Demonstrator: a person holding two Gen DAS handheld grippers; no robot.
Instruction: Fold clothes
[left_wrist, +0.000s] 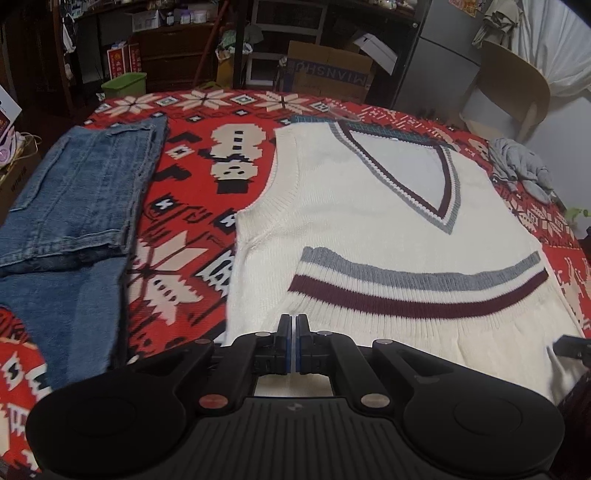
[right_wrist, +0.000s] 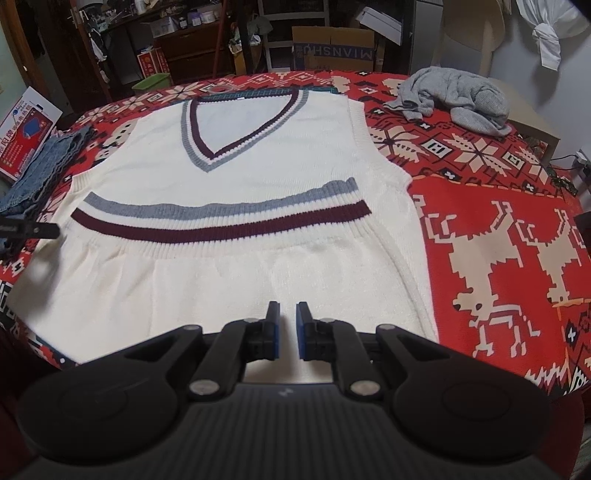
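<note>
A white knit vest (left_wrist: 369, 206) with a grey and maroon V-neck lies flat on the table. Its striped bottom hem (right_wrist: 221, 218) is folded up across the middle. My left gripper (left_wrist: 294, 321) is shut, pads together with nothing visibly between them, just above the near folded edge on the vest's left side. My right gripper (right_wrist: 287, 308) hovers over the same near edge further right, slightly open, with bare vest (right_wrist: 258, 155) showing through the gap. At the left edge of the right wrist view, one of the left gripper's fingers (right_wrist: 40, 229) pokes in.
Folded blue jeans (left_wrist: 74, 206) lie left of the vest on the red patterned tablecloth (left_wrist: 192, 184). A crumpled grey garment (right_wrist: 454, 99) sits at the far right corner. Beyond the table stand a cardboard box (left_wrist: 328, 70), a green bin (left_wrist: 123, 85) and a wooden chair (left_wrist: 513, 85).
</note>
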